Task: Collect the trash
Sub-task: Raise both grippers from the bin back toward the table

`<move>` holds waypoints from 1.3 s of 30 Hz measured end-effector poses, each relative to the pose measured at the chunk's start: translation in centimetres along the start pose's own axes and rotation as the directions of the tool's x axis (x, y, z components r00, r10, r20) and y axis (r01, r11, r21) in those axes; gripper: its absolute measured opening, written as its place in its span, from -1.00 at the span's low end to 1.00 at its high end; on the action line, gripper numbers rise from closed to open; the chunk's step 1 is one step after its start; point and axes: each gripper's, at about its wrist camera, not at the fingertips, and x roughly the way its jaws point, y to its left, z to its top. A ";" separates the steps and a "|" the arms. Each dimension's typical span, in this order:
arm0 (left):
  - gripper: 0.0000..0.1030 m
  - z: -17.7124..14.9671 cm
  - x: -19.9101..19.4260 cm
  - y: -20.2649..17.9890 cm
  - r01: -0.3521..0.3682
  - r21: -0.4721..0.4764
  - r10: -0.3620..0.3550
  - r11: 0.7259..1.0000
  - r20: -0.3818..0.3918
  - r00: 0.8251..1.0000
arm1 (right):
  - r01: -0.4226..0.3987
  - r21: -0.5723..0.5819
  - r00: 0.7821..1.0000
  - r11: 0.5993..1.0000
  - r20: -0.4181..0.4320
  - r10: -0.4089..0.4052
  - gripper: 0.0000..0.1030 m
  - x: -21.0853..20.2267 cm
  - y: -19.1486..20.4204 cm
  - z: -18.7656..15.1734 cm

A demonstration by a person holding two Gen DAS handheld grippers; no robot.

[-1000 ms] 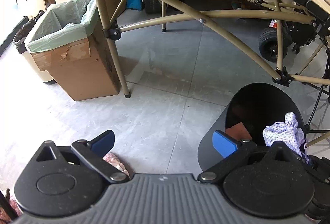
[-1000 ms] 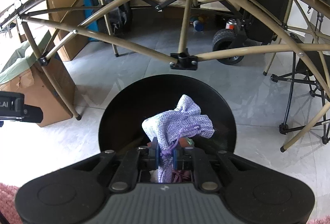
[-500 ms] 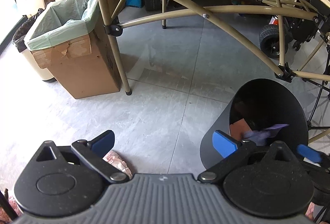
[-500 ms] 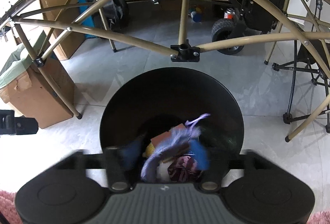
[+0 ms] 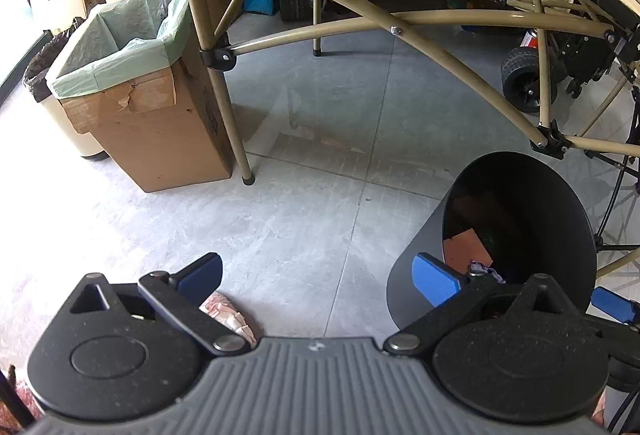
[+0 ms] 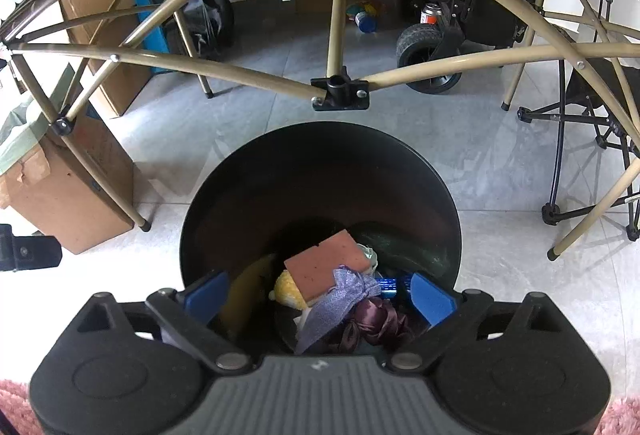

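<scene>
Blue pads tip the two fingers of the right gripper (image 6: 320, 299), whose jaws are spreading and already stand wide over the mouth of the round black plastic trash bin (image 6: 256, 171), pinching nothing. The lilac knitted cloth pouch (image 6: 340, 299) lies loose inside the bin, below and between the pads, touching neither, draped on a terracotta-coloured rectangular sponge (image 6: 324, 267) with a yellow lump at its eight o'clock and dark purple satin ribbon at its five o'clock. The left gripper (image 5: 316, 275) also has its blue-padded jaws spread wide and empty above the grey tiled floor (image 5: 300, 195); the same bin stands at its three o'clock, partly behind its right-hand pad, and a pink patterned scrap (image 5: 228, 315) lies on the floor beside its left-hand pad at seven o'clock. One black bin is seen, one pouch, one sponge; one brown cardboard box lined with a pale green bag (image 5: 132, 75) sits at ten o'clock beside the tan metal folding table frame (image 5: 400, 23).
</scene>
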 end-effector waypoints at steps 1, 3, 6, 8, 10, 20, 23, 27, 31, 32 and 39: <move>1.00 0.0 0.0 -0.1 0.001 0.000 -0.001 1.000 0.001 1.000 | 0.000 -0.001 1.000 1.000 0.001 0.000 0.90 0.0 0.0 0.0; 1.00 0.0 -0.2 -0.1 0.004 0.001 -0.004 1.000 0.005 1.000 | -0.001 -0.003 1.000 1.000 0.004 0.001 0.90 -0.1 0.0 0.0; 1.00 0.0 -0.6 -0.3 0.012 0.003 -0.012 1.000 0.016 1.000 | -0.004 -0.006 1.000 1.000 0.011 0.004 0.91 -0.4 -0.1 0.0; 1.00 0.1 -0.9 -0.4 0.018 0.004 -0.018 1.000 0.026 1.000 | -0.004 -0.005 1.000 1.000 0.018 0.004 0.91 -0.6 -0.2 0.0; 1.00 0.0 -1.2 -0.4 0.028 0.002 -0.028 1.000 0.038 0.999 | -0.003 -0.003 1.000 1.000 0.029 0.003 0.92 -0.9 -0.3 0.0; 1.00 -0.1 -3.2 -1.4 0.064 0.023 -0.067 0.998 0.121 0.990 | -0.005 -0.007 0.994 1.000 0.107 0.006 0.98 -3.1 -1.2 0.0; 1.00 -0.1 -3.9 -1.7 0.080 0.029 -0.084 0.996 0.150 0.985 | -0.005 -0.006 0.990 1.000 0.138 0.006 1.00 -3.8 -1.6 0.0; 1.00 0.0 -5.0 -2.2 0.097 0.040 -0.103 0.995 0.197 0.975 | -0.005 0.002 0.984 1.000 0.179 0.004 1.00 -5.0 -2.2 0.1; 1.00 0.0 -6.2 -2.6 0.128 0.042 -0.134 0.991 0.222 0.966 | 0.016 -0.002 0.975 1.000 0.220 -0.015 1.00 -6.3 -2.6 0.1; 1.00 -0.1 -6.6 -2.7 0.135 0.042 -0.141 0.990 0.234 0.962 | 0.013 -0.001 0.973 1.000 0.230 -0.012 1.00 -6.7 -2.7 0.1; 1.00 0.2 -9.7 -3.6 0.207 0.049 -0.212 0.977 0.330 0.920 | -0.014 0.009 0.941 1.000 0.339 0.010 1.00 -10.9 -4.0 0.5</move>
